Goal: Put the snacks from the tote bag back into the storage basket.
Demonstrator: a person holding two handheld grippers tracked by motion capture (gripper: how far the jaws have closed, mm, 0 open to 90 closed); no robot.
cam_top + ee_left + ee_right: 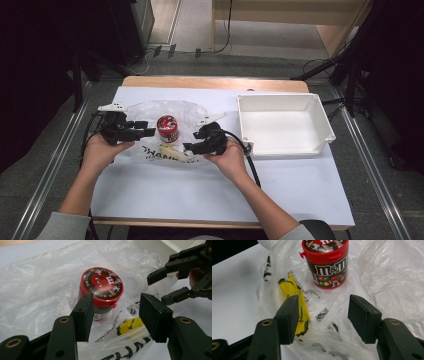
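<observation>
The red candy jar (168, 128) stands upright on the clear plastic bag (190, 112), between and just ahead of the left gripper (148, 128) and right gripper (191, 141), both with jaws apart and gripping nothing, the white bin (320, 117) lying beyond the right one.

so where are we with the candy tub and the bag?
Looks done: the candy tub stands upright on the flattened plastic bag, with a yellow packet lying beside it. In hand: nothing; the left gripper and right gripper flank the tub, jaws open and empty. Left, probably: moving the items on, perhaps into the white bin, which holds nothing yet.
</observation>
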